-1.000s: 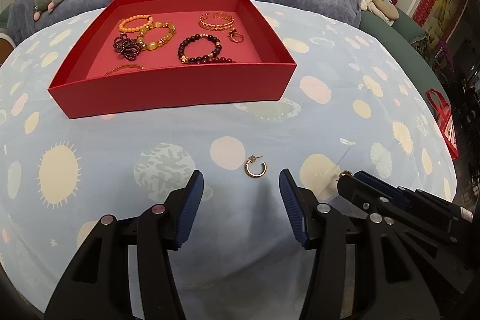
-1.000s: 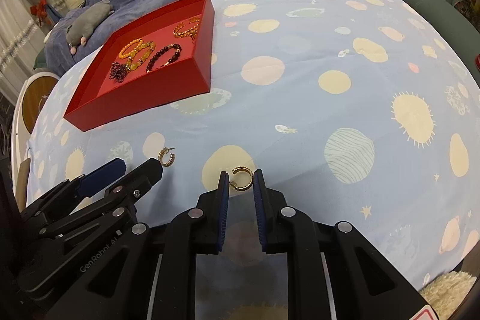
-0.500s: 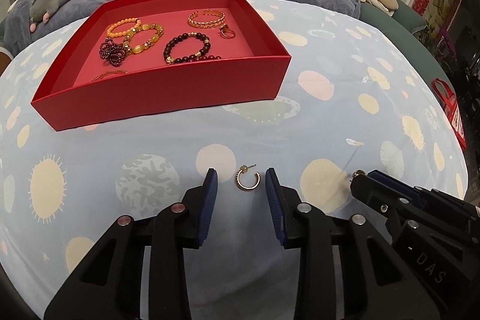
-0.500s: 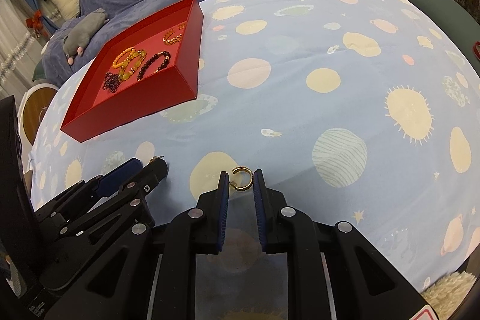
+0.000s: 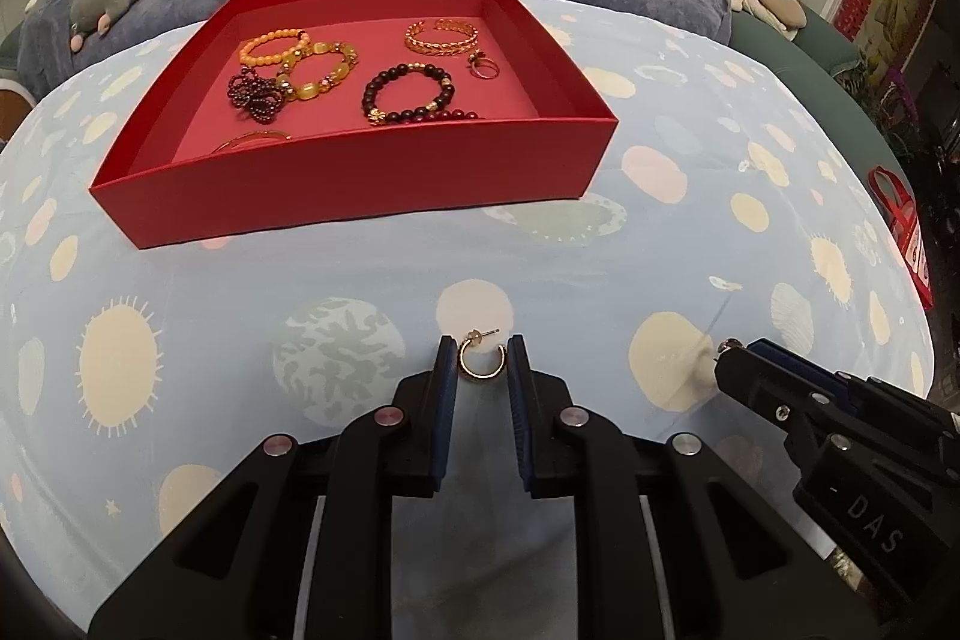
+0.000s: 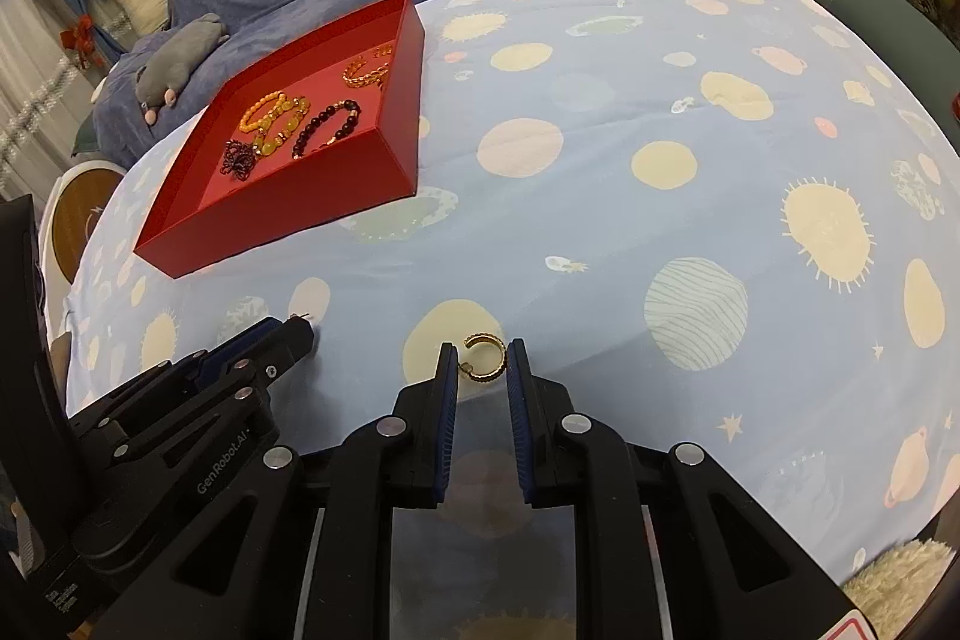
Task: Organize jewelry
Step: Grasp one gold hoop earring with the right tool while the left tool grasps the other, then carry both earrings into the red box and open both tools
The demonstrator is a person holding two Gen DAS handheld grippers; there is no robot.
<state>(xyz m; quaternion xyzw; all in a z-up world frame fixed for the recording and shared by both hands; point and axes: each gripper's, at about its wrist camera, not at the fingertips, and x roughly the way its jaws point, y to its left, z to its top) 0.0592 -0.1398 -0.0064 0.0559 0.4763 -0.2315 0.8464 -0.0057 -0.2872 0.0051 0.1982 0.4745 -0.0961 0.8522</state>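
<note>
Jewelry mostly lies sorted in the shallow red cardboard tray (image 5: pixel 360 172): beaded bracelets (image 5: pixel 408 94) and a gold cuff (image 5: pixel 441 36). Left out on the planet-print blue bedsheet (image 6: pixel 600 220) are two pieces. The left hand-held gripper (image 5: pixel 482 361) pinches a small gold hoop earring (image 5: pixel 482 363); the right hand-held gripper (image 6: pixel 482 361) pinches a ribbed gold ear cuff (image 6: pixel 483 358). Only the left view shows a ring (image 5: pixel 485 67) in the tray.
</note>
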